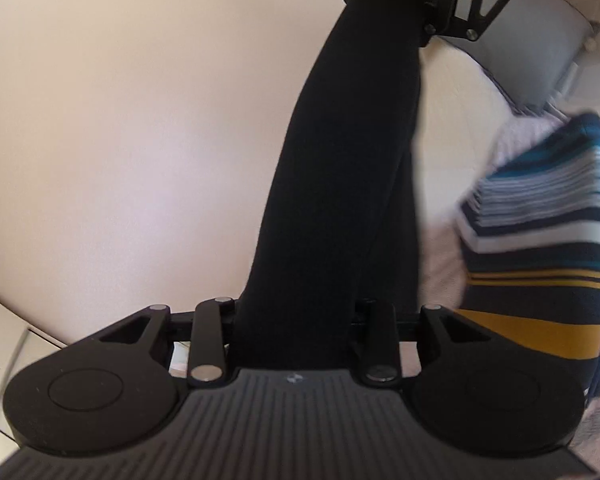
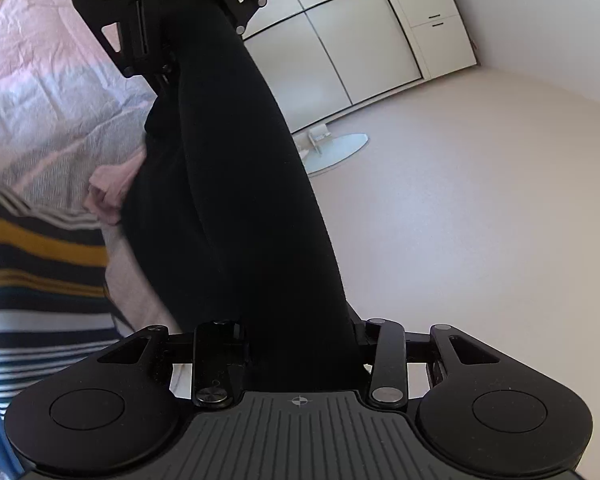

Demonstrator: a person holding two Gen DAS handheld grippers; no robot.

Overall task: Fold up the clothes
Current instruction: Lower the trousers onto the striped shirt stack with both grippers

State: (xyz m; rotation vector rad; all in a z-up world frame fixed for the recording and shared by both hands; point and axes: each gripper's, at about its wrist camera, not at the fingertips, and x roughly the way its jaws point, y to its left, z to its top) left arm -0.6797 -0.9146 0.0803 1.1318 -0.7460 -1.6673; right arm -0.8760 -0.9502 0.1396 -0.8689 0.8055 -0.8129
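Black garment stretches taut between both tongs, a long dark band with soft lengthwise folds. Left tongs clamp one end, right tongs the other. Striped folded clothes lie at three o'clock on the pink bed.

Soft even daylight; fisheye-warped edges; striped garment motion-blurred.

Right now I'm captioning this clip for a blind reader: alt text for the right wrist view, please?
A black garment stretches between the right gripper in the foreground and the left gripper at the far end. A striped garment lies on pink bedding; pale floor and white cupboards fill the right.
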